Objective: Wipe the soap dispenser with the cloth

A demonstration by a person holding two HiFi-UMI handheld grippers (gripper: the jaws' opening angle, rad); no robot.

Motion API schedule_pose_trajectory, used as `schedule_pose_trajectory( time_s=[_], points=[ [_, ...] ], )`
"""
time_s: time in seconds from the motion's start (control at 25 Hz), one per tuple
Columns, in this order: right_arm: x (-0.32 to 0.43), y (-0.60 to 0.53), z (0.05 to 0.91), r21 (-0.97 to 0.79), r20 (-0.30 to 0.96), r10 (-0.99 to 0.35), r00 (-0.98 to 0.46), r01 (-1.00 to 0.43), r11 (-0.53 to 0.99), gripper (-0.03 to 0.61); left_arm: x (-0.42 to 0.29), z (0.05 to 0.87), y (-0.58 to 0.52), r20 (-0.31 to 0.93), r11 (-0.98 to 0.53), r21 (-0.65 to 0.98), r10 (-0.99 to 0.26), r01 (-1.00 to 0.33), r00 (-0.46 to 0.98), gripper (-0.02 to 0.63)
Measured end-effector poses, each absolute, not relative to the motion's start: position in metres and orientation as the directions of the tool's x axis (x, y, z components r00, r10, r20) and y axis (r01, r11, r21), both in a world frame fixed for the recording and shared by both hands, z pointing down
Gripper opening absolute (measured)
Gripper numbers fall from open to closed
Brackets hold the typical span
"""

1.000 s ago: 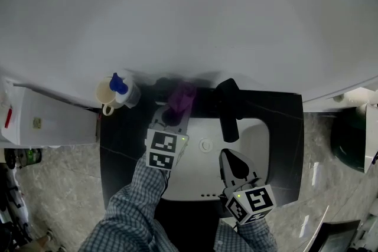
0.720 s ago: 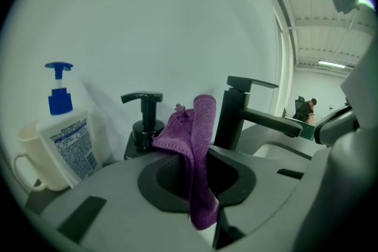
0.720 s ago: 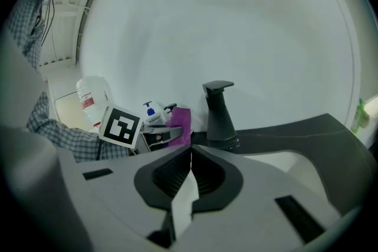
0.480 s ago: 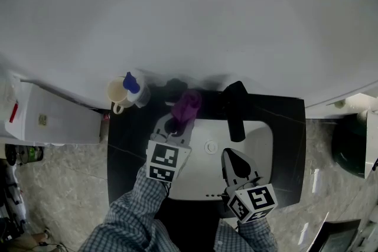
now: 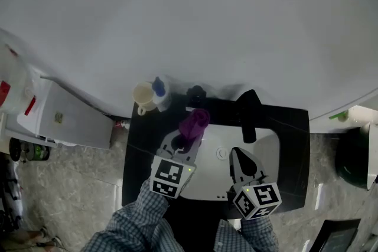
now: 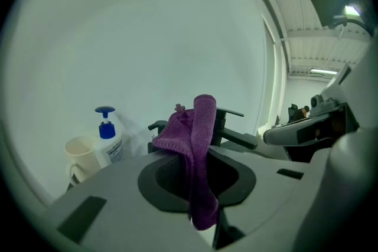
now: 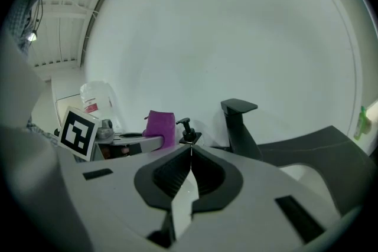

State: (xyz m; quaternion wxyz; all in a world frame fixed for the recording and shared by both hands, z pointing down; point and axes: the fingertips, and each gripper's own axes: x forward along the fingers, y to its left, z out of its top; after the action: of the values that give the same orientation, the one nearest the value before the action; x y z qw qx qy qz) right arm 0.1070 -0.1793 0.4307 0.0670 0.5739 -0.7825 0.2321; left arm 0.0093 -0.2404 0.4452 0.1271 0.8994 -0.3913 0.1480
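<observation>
My left gripper [image 5: 188, 137] is shut on a purple cloth [image 5: 195, 122], held over the back left of the white sink [image 5: 207, 186]. The cloth [image 6: 190, 127] hangs bunched between the jaws in the left gripper view. A black pump soap dispenser [image 5: 195, 93] stands on the counter just beyond the cloth, partly hidden behind it in that view. The right gripper view shows the dispenser [image 7: 186, 128] right of the cloth [image 7: 160, 127]. My right gripper [image 5: 237, 154] hovers over the basin, shut and holding nothing.
A black faucet [image 5: 247, 115] rises at the sink's back right. At the counter's back left stand a white bottle with a blue pump [image 5: 159, 89] and a cream cup [image 5: 143, 95]. A white cabinet [image 5: 65, 118] stands left of the black counter [image 5: 292, 150].
The head view has shifted, so the sink now sits further right and lower. My left gripper with the cloth has drawn back a little from the wall. The right gripper has barely moved.
</observation>
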Motion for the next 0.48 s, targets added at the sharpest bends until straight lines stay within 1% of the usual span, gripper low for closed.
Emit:
schedule_pose_trajectory(
  time_s=[0.48],
  points=[
    [0.078,-0.163,0.422,-0.271,0.359,-0.877,-0.319,-0.935,0.229,0.018,-0.02,0.432,-0.209,0.342,-0.668,0.12,-0.666,-0.734,0.662,0.06]
  ],
)
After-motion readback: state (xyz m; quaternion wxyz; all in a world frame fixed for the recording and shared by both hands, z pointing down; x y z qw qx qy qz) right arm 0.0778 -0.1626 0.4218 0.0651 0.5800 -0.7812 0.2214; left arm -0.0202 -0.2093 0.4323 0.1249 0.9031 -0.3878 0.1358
